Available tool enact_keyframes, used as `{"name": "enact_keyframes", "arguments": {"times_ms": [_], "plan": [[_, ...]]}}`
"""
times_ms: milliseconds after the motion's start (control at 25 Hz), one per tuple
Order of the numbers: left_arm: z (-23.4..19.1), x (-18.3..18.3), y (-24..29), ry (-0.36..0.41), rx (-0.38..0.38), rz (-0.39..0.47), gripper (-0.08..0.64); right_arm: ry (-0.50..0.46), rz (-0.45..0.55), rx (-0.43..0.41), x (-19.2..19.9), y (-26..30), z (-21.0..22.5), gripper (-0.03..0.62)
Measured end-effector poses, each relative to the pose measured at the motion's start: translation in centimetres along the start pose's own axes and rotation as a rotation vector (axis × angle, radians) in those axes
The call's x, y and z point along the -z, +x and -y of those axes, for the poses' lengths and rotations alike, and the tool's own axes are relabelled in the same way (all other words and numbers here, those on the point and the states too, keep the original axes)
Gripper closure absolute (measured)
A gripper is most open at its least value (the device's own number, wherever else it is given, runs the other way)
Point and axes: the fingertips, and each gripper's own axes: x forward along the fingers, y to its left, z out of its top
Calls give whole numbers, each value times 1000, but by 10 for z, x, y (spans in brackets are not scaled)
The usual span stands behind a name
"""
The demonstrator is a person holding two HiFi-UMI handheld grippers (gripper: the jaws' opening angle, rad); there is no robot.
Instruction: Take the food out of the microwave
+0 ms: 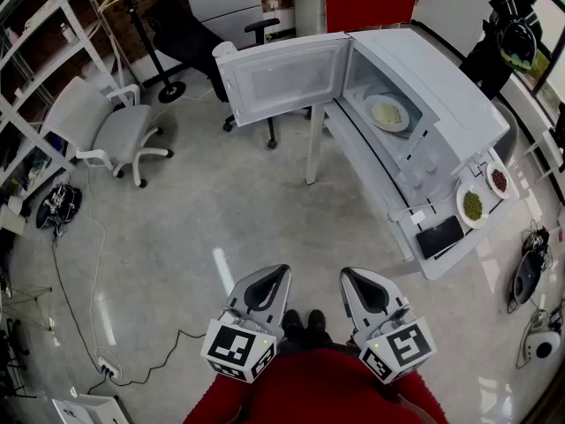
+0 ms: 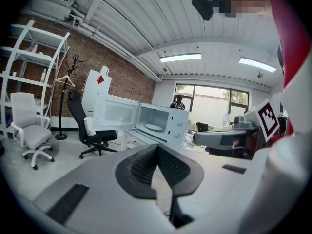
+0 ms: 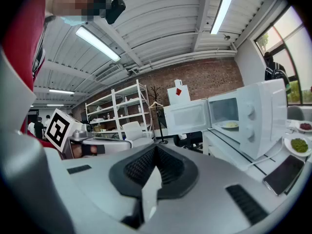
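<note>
A white microwave (image 1: 424,95) stands on a white table (image 1: 371,170) at the upper right, its door (image 1: 282,78) swung wide open to the left. Inside lies a white plate with pale yellow food (image 1: 387,113). The plate (image 2: 154,127) also shows small in the left gripper view, and the plate (image 3: 229,125) in the right gripper view. My left gripper (image 1: 278,274) and right gripper (image 1: 351,276) hang side by side close to my body, far from the microwave. Both are shut with nothing between the jaws, as seen at the left gripper (image 2: 157,147) and the right gripper (image 3: 155,147).
On the table's near end sit a dish of green food (image 1: 473,205), a dish of red food (image 1: 499,180) and a black phone (image 1: 440,237). A white chair (image 1: 115,131), a black chair (image 1: 194,34) and floor cables (image 1: 132,360) lie to the left.
</note>
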Motion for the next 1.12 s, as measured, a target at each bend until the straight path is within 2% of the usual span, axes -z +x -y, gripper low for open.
{"name": "enact_keyframes", "arguments": {"times_ms": [680, 920, 1120], "plan": [[-6, 4, 3, -19, -23, -11, 551, 5, 7, -4, -2, 3, 7, 583], [-2, 8, 11, -37, -10, -31, 551, 19, 2, -5, -1, 0, 10, 583], [7, 3, 27, -17, 4, -31, 551, 21, 0, -6, 0, -7, 20, 583]]}}
